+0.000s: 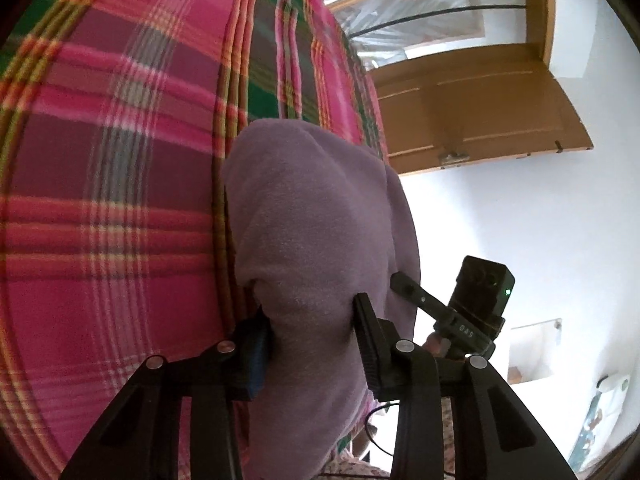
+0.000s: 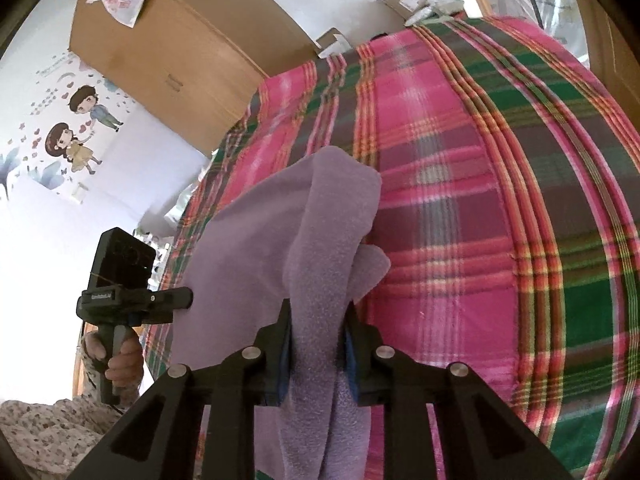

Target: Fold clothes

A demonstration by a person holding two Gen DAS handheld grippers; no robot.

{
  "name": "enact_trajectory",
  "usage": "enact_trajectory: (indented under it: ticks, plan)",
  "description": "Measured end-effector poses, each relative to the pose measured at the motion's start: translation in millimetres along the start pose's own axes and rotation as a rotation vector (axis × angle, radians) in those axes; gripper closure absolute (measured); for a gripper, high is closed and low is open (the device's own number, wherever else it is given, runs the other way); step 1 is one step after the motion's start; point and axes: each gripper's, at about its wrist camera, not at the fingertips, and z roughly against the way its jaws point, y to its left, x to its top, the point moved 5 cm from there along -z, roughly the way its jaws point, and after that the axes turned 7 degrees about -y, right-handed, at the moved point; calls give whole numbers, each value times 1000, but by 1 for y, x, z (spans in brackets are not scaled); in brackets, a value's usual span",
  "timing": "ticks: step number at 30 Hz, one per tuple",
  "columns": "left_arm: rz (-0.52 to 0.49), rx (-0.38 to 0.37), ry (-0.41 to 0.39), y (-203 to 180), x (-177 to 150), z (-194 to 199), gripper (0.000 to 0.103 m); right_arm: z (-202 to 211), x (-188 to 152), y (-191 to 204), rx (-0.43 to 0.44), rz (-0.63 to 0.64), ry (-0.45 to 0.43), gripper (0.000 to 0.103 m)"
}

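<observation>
Both the left gripper (image 1: 314, 334) and the right gripper (image 2: 318, 344) sit clamped on the soft, light, floppy purple cloth (image 1: 316, 220), which bunches toward twelve o'clock over the plaid bedcover (image 1: 120, 200) and seems best held at its corners.

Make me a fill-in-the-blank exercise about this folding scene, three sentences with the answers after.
1. The cloth pinched by the left gripper and the right gripper is ____ in colour.
2. The plaid bedspread under it is mostly ____ with green bands.
3. In the left wrist view, the brown wooden ____ stands open.

Missing words: purple; pink; door
</observation>
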Motion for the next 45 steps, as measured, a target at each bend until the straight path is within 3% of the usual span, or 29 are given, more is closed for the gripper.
enact_trajectory:
  ticks: [18, 26, 39, 45]
  plan:
    - [-22, 99, -182, 9, 84, 47, 64, -60, 44, 53, 51, 45, -26, 81]
    - [-27, 118, -219, 36, 127, 74, 64, -97, 73, 66, 50, 45, -33, 81]
    - [-60, 175, -245, 50, 190, 73, 64, -152, 113, 65, 32, 16, -41, 81]
    - [-70, 168, -275, 60, 218, 81, 64, -170, 128, 63, 30, -20, -60, 81]
